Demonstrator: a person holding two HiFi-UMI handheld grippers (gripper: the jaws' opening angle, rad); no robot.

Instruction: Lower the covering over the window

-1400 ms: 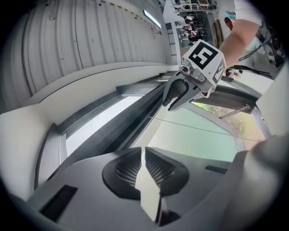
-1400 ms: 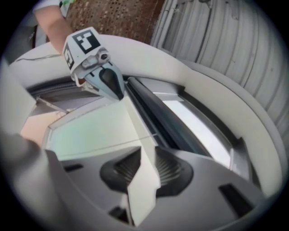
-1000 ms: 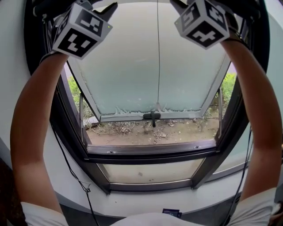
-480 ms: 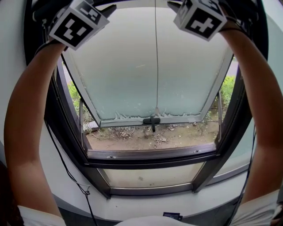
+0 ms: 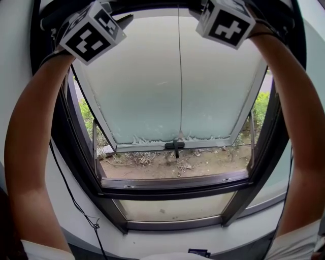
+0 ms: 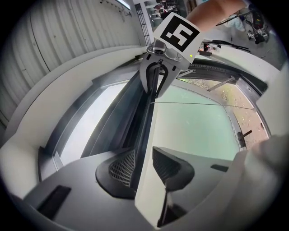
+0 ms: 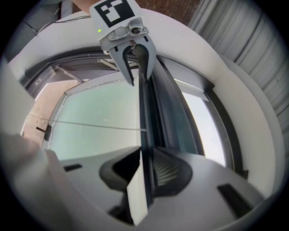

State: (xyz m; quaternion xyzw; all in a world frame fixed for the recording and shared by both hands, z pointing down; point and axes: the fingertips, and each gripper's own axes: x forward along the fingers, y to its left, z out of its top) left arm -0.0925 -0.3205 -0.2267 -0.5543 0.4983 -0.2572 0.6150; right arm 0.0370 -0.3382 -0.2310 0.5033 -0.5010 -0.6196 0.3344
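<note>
The covering is a blind rolled up at the window's top; only its pale bottom bar point(image 6: 146, 189) shows, running between both grippers. My left gripper point(image 6: 144, 164) straddles the bar point(image 7: 137, 194) with its jaws wide and closing; one pad stands slightly off the bar. My right gripper point(image 7: 146, 164) is closing with its pads against the bar. In the head view both grippers are raised to the top of the frame, the left gripper point(image 5: 119, 15) and the right gripper point(image 5: 198, 7) partly cut off. A thin cord point(image 5: 180, 76) hangs down the middle.
A frosted sash point(image 5: 152, 91) is tilted outward, with a black handle point(image 5: 175, 145) at its lower edge. Bare ground with dry litter point(image 5: 172, 165) lies outside. The dark window frame point(image 5: 167, 190) sits in a white wall. A black cable point(image 5: 66, 183) trails down the left.
Both marker cubes have shifted slightly upward and apart at the top of the window. The bar shows no visible drop in the head view.
</note>
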